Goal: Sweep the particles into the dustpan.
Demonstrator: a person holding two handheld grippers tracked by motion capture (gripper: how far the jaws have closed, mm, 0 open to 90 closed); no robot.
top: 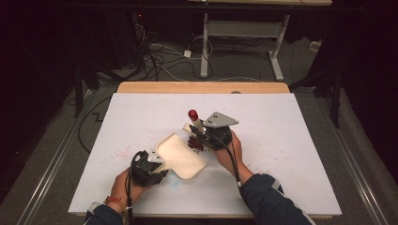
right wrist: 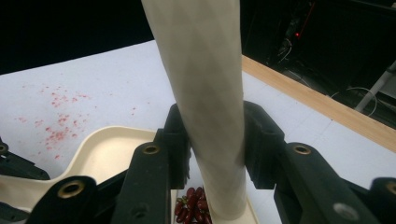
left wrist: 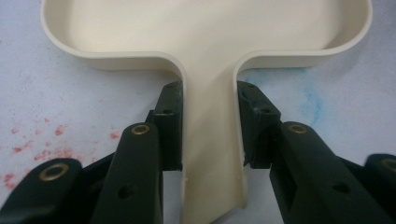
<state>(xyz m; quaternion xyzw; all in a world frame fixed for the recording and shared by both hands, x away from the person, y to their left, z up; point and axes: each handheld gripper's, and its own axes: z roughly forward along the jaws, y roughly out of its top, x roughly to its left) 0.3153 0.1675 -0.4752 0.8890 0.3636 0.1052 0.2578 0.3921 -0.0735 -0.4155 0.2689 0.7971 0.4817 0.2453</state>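
Note:
A cream dustpan (top: pixel 180 157) lies on the white table sheet (top: pixel 281 117), its mouth towards a small pile of dark red beans (top: pixel 195 143). My left gripper (top: pixel 157 164) is shut on the dustpan's handle (left wrist: pixel 210 154), with the pan (left wrist: pixel 205 28) spreading out just beyond the jaws. My right gripper (top: pixel 202 136) is shut on the cream handle (right wrist: pixel 205 70) of a brush with a red cap (top: pixel 193 114), held nearly upright. Its lower end rests by the beans (right wrist: pixel 191 205), right beside the dustpan's rim (right wrist: pixel 112 149).
Red speckled stains (top: pixel 123 151) mark the sheet left of the pan, and a faint blue smear (left wrist: pixel 308 98) lies near the handle. A wooden table edge (top: pixel 202 87) runs along the back. Cables (top: pixel 159 56) and a desk frame (top: pixel 244 33) stand on the floor beyond.

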